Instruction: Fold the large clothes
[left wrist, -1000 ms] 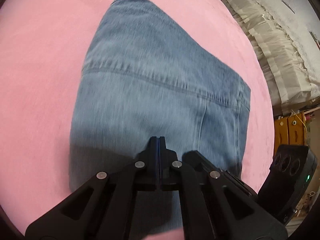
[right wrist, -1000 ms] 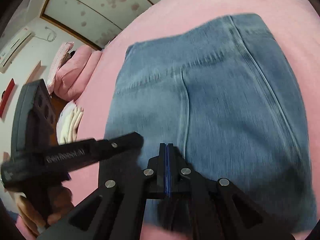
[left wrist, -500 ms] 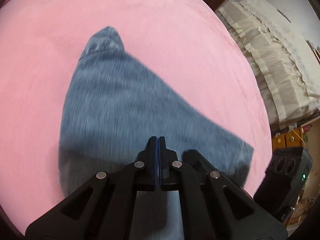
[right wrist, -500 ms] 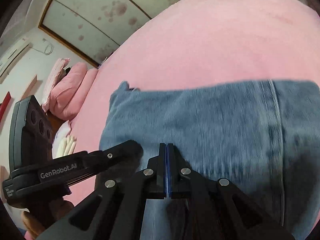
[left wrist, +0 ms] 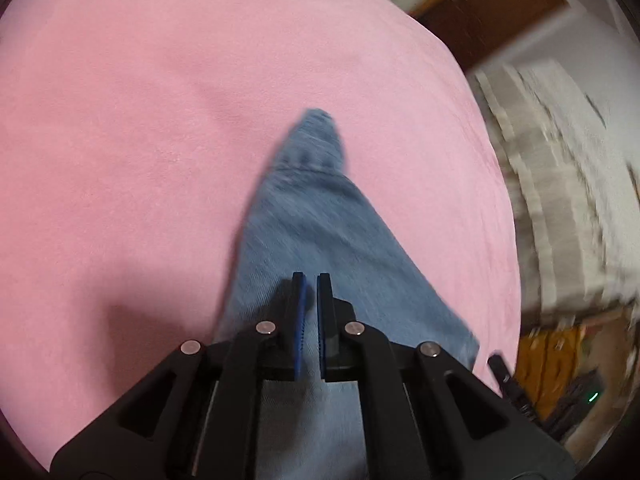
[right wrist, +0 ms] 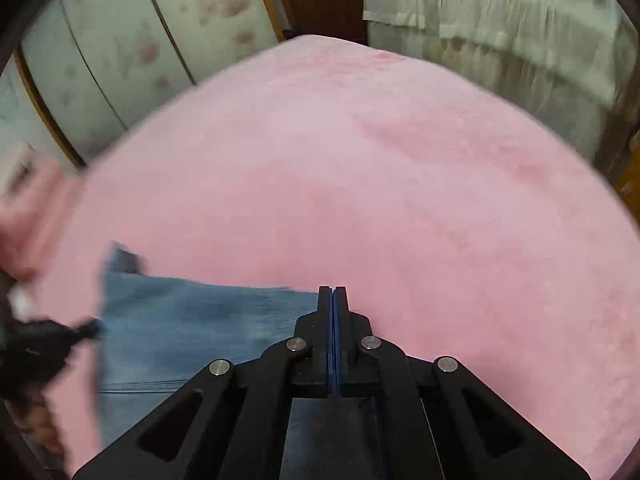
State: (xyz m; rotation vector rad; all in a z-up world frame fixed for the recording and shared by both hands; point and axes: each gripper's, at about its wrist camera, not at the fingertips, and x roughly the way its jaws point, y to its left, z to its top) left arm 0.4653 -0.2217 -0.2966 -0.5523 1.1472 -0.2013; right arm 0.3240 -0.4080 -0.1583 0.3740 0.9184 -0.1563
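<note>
Holding blue jeans (left wrist: pixel 320 232) over a pink bed (left wrist: pixel 140 120) with two grippers.
The left gripper (left wrist: pixel 311 280) had its fingers only a narrow gap apart, with denim in that gap, and the cloth narrowed away from them to a far corner. The right gripper (right wrist: pixel 333 292) had its fingers pressed fully together; the straight upper edge of the jeans ran up to the tips, but whether they pinched it I cannot tell. Wide pink cover lay bare on all sides up to the bed's far edge.
</note>
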